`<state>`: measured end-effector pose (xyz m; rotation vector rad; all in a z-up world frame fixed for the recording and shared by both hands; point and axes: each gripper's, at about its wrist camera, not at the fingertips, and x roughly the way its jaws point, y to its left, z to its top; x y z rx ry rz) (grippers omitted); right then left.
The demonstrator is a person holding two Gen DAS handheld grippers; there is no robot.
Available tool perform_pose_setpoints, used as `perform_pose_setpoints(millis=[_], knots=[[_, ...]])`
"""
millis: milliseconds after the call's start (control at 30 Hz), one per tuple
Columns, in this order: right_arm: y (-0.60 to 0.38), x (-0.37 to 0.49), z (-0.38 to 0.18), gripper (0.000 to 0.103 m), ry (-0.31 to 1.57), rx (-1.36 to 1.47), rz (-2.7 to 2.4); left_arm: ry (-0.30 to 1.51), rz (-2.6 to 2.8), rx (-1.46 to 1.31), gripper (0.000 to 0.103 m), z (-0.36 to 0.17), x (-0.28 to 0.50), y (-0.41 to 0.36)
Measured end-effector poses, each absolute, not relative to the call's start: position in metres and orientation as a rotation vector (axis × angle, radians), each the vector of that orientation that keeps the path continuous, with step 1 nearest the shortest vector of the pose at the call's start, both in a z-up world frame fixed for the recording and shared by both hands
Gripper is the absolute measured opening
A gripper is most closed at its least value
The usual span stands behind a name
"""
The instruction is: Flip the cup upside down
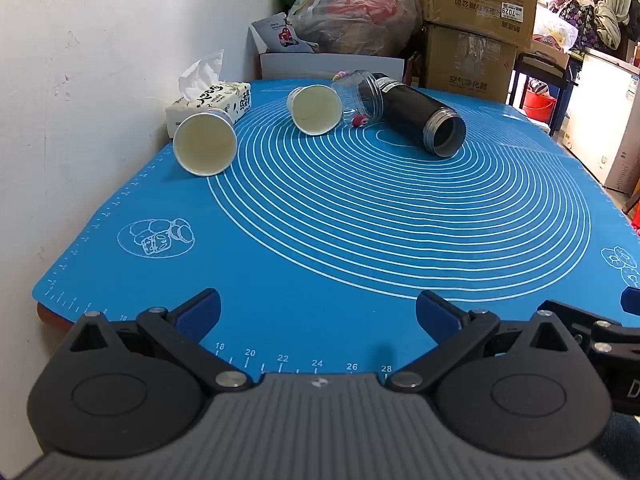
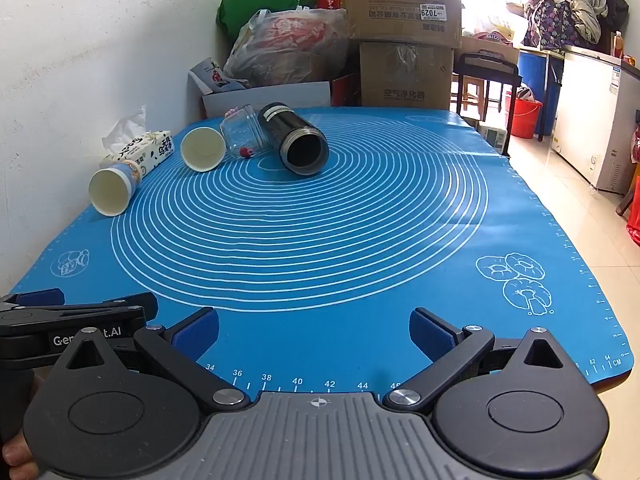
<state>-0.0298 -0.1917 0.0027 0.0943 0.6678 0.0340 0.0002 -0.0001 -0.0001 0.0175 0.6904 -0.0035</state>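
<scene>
Left gripper (image 1: 318, 314): sits at the bottom centre of its own view with its blue pads spread wide and nothing between them; it hovers over the near edge of the mat, a ready pose before any reach.
Right gripper (image 2: 314, 330): bottom centre of its own view, likewise wide apart and empty, over the near ruler marks; the left gripper's black body shows at its lower left edge, so the two sit side by side.
Blue mat (image 2: 360, 288): covers the bench and fills the middle of both views; the stretch between the grippers and the objects is bare.
Near paper cup (image 1: 205, 145): upper left of the left view, lying on its side against the tissue pack, its mouth turned toward the camera. It is the closest cup to the left gripper, so probably the first target.
Second paper cup (image 1: 315, 109): upper centre, also on its side, mouth facing forward, just beside the clear jar.
Clear jar (image 1: 357, 98): on its side between the second cup and the flask, with small coloured bits inside.
Black flask (image 1: 420, 118): on its side, open threaded mouth toward lower right.
Tissue pack (image 1: 216, 102): by the wall, likely stopping the near cup from rolling.
Task progress: not started; every cup lies sideways, none stands mouth down.
</scene>
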Motion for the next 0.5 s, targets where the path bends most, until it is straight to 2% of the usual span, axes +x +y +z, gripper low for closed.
perform_pose_setpoints(millis=[500], knots=[[-0.1920,-0.0296,0.0029,0.103,0.667,0.095,0.035,0.689,-0.007,0.016,0.102,-0.0001,-0.0014,-0.0010]])
